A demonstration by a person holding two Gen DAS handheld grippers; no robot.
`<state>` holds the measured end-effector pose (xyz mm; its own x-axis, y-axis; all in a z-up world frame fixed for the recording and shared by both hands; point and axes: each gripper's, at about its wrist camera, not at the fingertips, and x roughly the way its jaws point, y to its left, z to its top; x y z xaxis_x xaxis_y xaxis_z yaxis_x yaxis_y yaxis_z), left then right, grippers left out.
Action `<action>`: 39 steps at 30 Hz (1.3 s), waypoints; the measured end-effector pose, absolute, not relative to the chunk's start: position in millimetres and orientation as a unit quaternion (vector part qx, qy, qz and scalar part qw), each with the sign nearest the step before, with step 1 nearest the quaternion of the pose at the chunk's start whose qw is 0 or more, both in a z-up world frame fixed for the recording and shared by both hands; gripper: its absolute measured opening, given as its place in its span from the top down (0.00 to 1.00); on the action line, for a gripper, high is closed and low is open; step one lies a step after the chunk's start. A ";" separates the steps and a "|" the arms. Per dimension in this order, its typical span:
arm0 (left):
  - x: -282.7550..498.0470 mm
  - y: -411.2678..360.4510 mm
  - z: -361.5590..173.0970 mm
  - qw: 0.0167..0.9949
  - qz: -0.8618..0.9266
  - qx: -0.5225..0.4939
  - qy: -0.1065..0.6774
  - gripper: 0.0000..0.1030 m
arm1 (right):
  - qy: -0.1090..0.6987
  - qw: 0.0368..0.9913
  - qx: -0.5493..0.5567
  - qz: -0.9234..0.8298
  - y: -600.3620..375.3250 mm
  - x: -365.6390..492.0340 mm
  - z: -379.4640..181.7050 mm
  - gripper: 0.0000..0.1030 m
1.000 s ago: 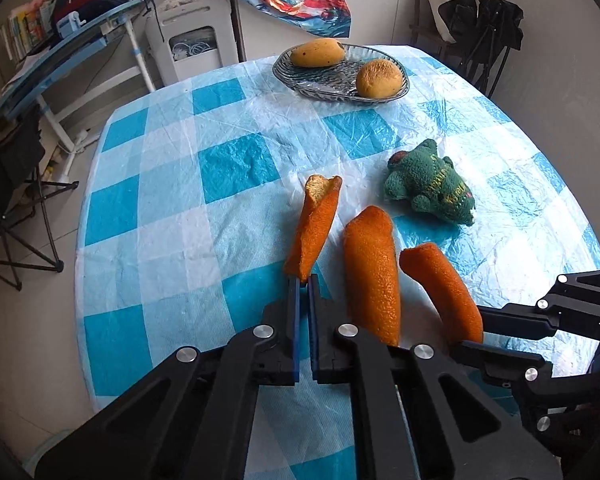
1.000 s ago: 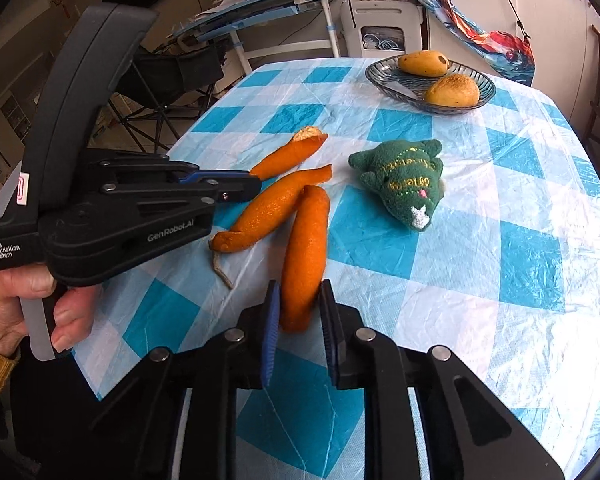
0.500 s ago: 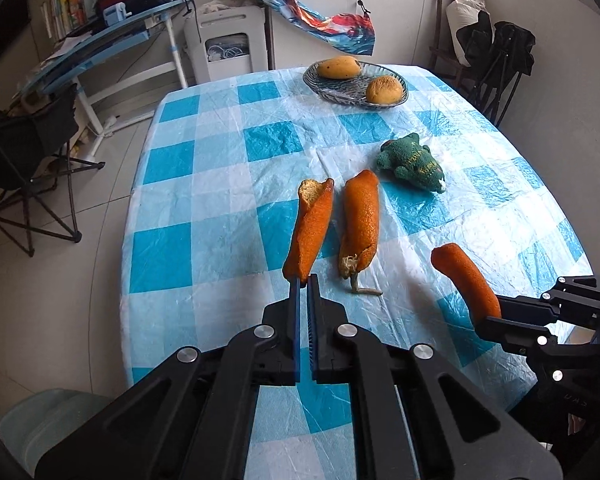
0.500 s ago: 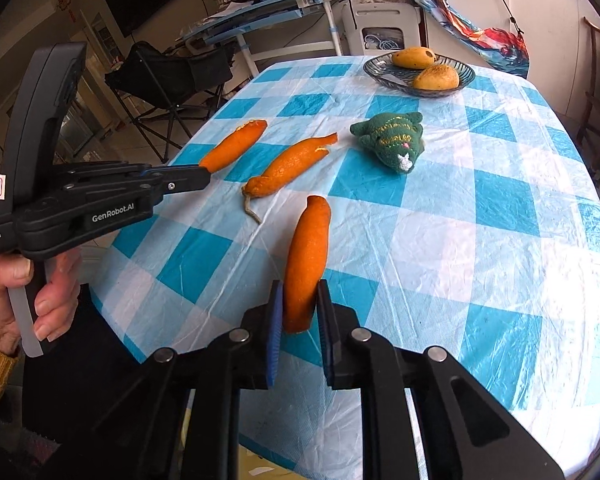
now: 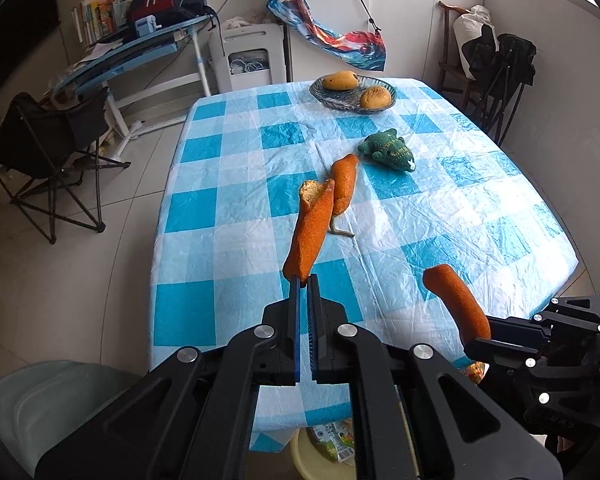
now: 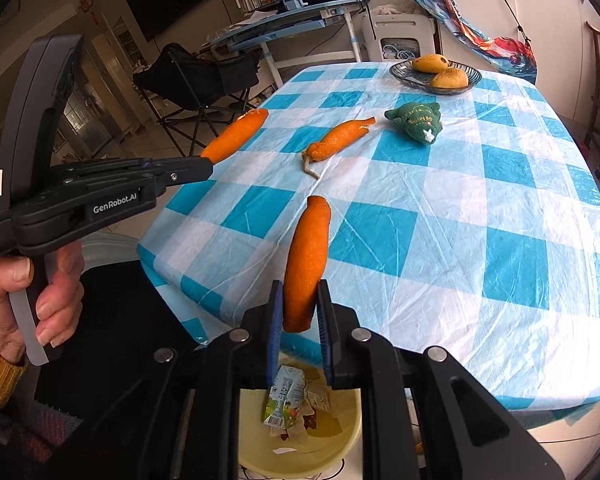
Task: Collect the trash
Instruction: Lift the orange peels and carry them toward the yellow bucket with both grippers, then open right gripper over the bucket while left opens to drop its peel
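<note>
Your right hand-held gripper [image 6: 299,308] pinches an orange peel strip [image 6: 306,260] above a yellow bin [image 6: 300,432] holding a crumpled carton [image 6: 284,400]. Your left hand-held gripper [image 6: 204,168] grips a second peel [image 6: 236,136] off the table [image 6: 440,216] edge. A third peel [image 6: 338,140] lies on the table near a green plush toy [image 6: 416,122].

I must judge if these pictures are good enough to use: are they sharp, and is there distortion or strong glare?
Left wrist view: sharp, the held peel crisp; fisheye bends the table edge; black corners; bright window top right. Right wrist view: also sharp, the label on the left tongs readable; same bending; soft daylight, faint shadows on the cloth; the bin below is partly hidden.
</note>
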<state>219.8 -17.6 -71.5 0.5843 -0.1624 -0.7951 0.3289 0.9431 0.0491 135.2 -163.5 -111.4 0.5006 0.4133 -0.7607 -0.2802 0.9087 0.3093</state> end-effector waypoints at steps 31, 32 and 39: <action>85.9 1.4 -106.1 0.848 -0.158 0.096 0.497 0.95 | 0.490 0.845 0.007 0.217 -130.2 38.5 -130.5 0.59; 84.7 1.3 -105.5 0.848 -0.159 0.096 0.496 0.95 | 0.487 0.848 0.007 0.210 -132.1 37.1 -129.6 0.57; 77.9 1.0 -90.2 0.865 -0.143 0.110 0.468 0.79 | 0.480 0.863 -0.011 0.156 -140.9 36.5 -128.4 0.44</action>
<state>77.9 1.0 -90.2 0.5209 -0.1447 -0.8412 0.3514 0.9345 0.0569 36.5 -140.9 -128.4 0.4910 0.2592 -0.8317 -0.2812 0.9508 0.1304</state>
